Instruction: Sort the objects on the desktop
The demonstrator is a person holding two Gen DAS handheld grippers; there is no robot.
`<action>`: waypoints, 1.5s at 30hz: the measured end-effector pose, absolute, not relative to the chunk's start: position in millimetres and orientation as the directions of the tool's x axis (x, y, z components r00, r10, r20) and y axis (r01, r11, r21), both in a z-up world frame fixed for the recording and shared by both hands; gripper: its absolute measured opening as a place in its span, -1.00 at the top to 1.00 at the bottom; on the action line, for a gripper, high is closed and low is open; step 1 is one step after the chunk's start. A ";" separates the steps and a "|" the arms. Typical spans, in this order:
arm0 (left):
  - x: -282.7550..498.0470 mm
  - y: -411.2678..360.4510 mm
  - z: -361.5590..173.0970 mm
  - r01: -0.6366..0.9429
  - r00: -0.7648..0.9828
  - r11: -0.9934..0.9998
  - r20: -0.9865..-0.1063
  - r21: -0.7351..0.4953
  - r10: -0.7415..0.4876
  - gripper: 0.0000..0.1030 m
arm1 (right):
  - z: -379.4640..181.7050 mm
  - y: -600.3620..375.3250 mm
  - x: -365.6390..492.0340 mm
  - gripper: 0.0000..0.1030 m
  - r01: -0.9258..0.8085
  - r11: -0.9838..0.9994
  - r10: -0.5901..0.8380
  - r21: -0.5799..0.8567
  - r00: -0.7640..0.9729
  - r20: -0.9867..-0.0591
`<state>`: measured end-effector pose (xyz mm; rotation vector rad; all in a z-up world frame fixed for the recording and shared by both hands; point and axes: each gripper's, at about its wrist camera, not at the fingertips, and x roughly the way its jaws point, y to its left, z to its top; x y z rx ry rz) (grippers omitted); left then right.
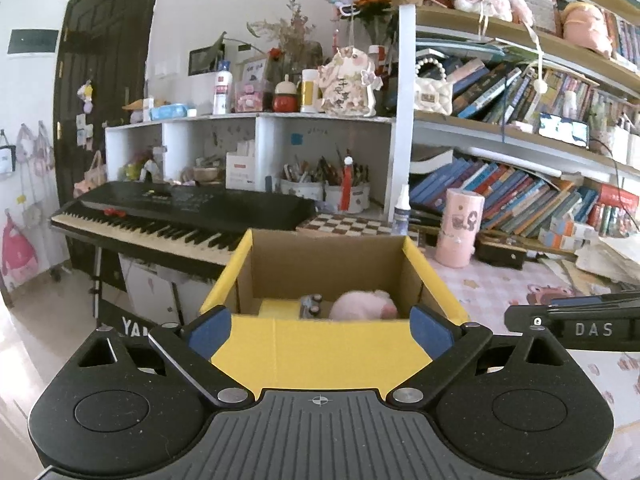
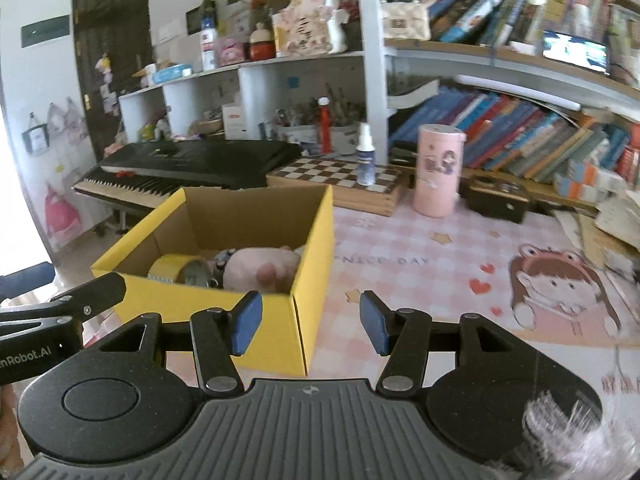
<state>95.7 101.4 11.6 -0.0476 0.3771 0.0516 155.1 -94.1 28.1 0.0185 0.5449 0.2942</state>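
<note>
Both claws, left (image 1: 320,330) and right (image 2: 311,322), gape empty; box (image 2: 276,320) half hides pink plush (image 2: 260,268).

I see a matt cardboard box (image 2: 280,316), yellow outside, raw brown inside. The toy (image 2: 260,268) in it looks plush. My claws' pads (image 2: 248,322) are ribbed blue rubber; the table's printed cover (image 2: 420,248) is smooth.

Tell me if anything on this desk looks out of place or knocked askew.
Little stands out. The spray bottle stands upright on the chessboard, an odd perch. The books on the lower shelf lean over. The yellow box sits square with the pink plush and tape roll inside.
</note>
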 end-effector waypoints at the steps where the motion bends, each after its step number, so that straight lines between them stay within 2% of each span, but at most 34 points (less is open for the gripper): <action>1: 91.0 100.8 10.5 -0.056 0.928 0.998 -0.372 -0.032 0.040 -0.90 | 26.9 -95.5 148.7 -0.02 -0.260 0.961 0.271 0.095 0.817 -0.508; 5: 75.6 93.3 6.1 -0.042 0.922 0.999 -0.384 0.022 0.048 -0.91 | 19.8 -101.5 122.5 -0.08 -0.202 0.975 0.221 0.093 0.827 -0.516; 12: 53.9 82.7 -7.9 0.005 0.911 1.000 -0.413 0.029 0.007 -0.94 | 0.2 -111.1 76.3 -0.35 -0.077 0.996 0.093 0.052 0.852 -0.515; 15: 46.7 77.3 -13.8 0.016 0.907 0.999 -0.421 0.042 0.003 -0.95 | -6.9 -116.6 61.8 -0.53 -0.029 0.999 0.045 0.040 0.855 -0.517; 22: 37.4 57.9 -17.0 0.101 0.899 0.993 -0.432 0.053 -0.069 -0.95 | -15.9 -133.7 34.0 -0.77 0.067 0.997 -0.032 0.047 0.847 -0.531; 28: 35.8 39.6 -21.1 0.144 0.883 0.985 -0.461 0.094 -0.085 -1.00 | -23.3 -142.0 26.1 -0.79 0.084 0.994 -0.029 0.069 0.818 -0.575; 45: 40.4 34.3 -21.5 0.118 0.867 0.988 -0.495 0.098 -0.055 -1.00 | -19.3 -153.2 24.5 -0.96 0.114 0.991 -0.051 0.070 0.808 -0.587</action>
